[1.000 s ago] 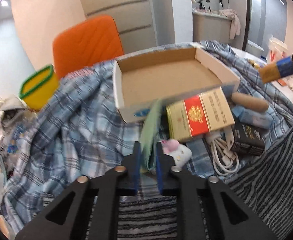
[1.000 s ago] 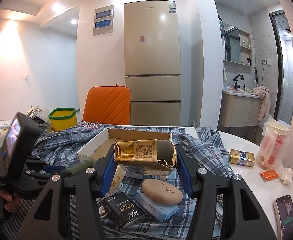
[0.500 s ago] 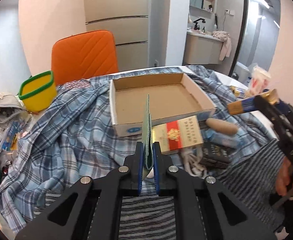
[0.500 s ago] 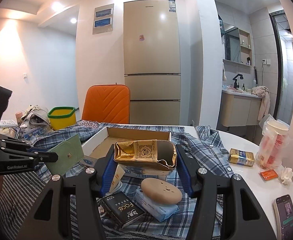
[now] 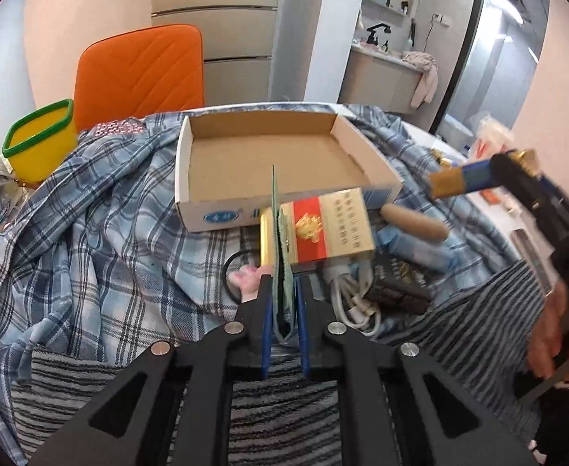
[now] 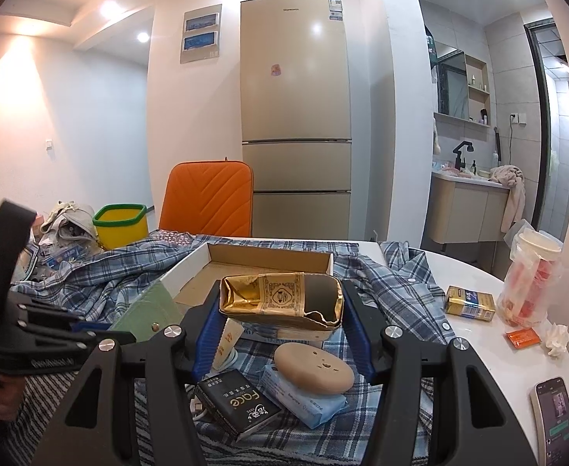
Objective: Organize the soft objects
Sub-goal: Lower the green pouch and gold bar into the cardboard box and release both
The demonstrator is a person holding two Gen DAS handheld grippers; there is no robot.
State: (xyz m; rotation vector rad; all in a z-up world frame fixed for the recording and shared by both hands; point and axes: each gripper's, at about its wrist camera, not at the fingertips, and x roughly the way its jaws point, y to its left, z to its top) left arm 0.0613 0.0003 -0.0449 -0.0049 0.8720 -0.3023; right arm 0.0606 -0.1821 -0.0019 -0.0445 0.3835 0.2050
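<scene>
1. Left wrist view: the left tongs (image 5: 283, 303) are pinched tight on a thin green felt pouch (image 5: 278, 233), seen edge-on and standing upright, its top edge poking up in front of the cardboard box (image 5: 284, 163). The box is open, with a blue logo on its white front wall that I can't read.
2. Same view: leaning against the box's front wall is a red-and-gold carton (image 5: 323, 229) with gold Chinese characters, too small to make out. Just in front of the carton are a white cable (image 5: 352, 295) and a black pack (image 5: 397, 283). Everything sits on a blue plaid shirt (image 5: 101, 233) spread over the surface.
3. Right wrist view: the right tongs (image 6: 280, 318) are clamped on a crumpled gold foil pack (image 6: 280, 299), held in the air just in front of the box (image 6: 268, 260). The pack has a round emblem on it, text unreadable.
4. Same view: below the foil pack are a tan oval squishy (image 6: 313, 367) with a little face, lying on a blue tissue pack (image 6: 303, 400), and the black pack (image 6: 237, 402), which reads "Face".
5. Behind the box stands a fridge (image 6: 296, 116) labelled "Skyworth". The pouch (image 6: 148, 314) is left of the box, gripped by the left tongs (image 6: 101, 330).
</scene>
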